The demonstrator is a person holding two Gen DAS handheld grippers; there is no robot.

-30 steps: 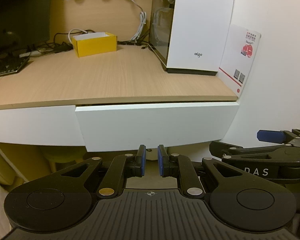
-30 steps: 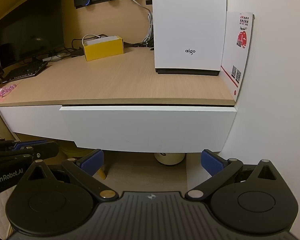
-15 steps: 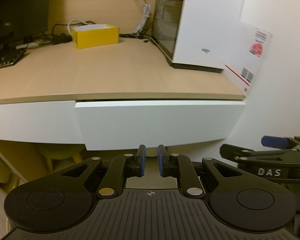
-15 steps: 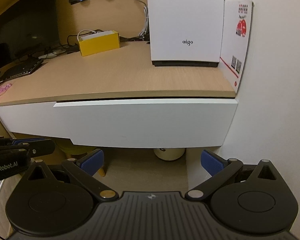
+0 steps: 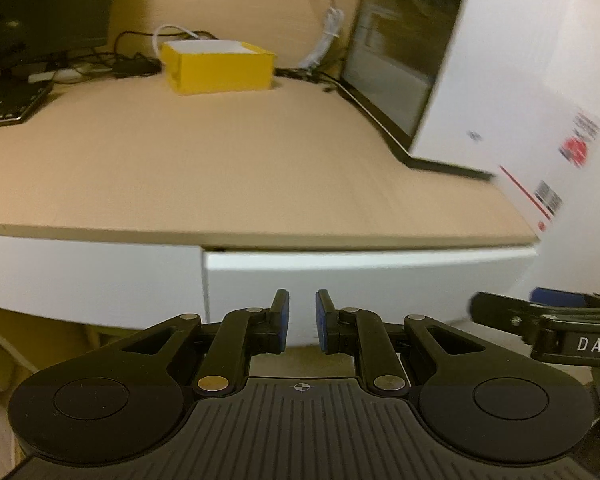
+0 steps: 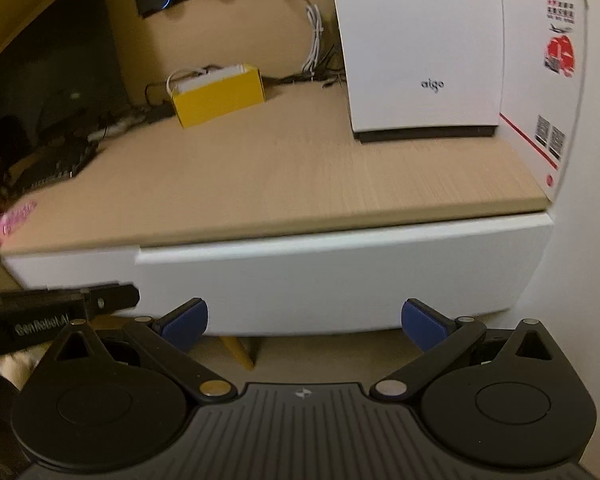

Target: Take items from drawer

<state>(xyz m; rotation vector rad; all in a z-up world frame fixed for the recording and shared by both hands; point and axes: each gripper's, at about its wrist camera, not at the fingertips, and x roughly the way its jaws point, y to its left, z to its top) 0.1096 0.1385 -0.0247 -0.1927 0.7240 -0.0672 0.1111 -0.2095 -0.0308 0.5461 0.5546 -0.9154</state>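
The white drawer front (image 5: 360, 280) sits closed under the wooden desk top (image 5: 220, 168), its contents hidden. My left gripper (image 5: 302, 320) hovers just in front of the drawer's lower edge, its blue pads nearly together with nothing between them. The right gripper (image 6: 304, 320) stands wide open and empty before the same drawer front (image 6: 340, 272), level with its bottom edge. Each gripper shows in the other's view: the right one (image 5: 540, 320) at the right, the left one (image 6: 60, 308) at the left.
On the desk stand a yellow box (image 5: 218, 66), a white computer case (image 6: 420, 48) and a printed card (image 6: 548, 80) leaning on the right wall. A dark monitor (image 6: 56, 76), keyboard (image 5: 8, 104) and cables crowd the back left. A second white panel (image 5: 88, 276) adjoins the drawer.
Both grippers have risen and come closer to the desk edge, so the drawer front looms larger. Neither gripper's jaw spacing has changed. The drawer stays closed.
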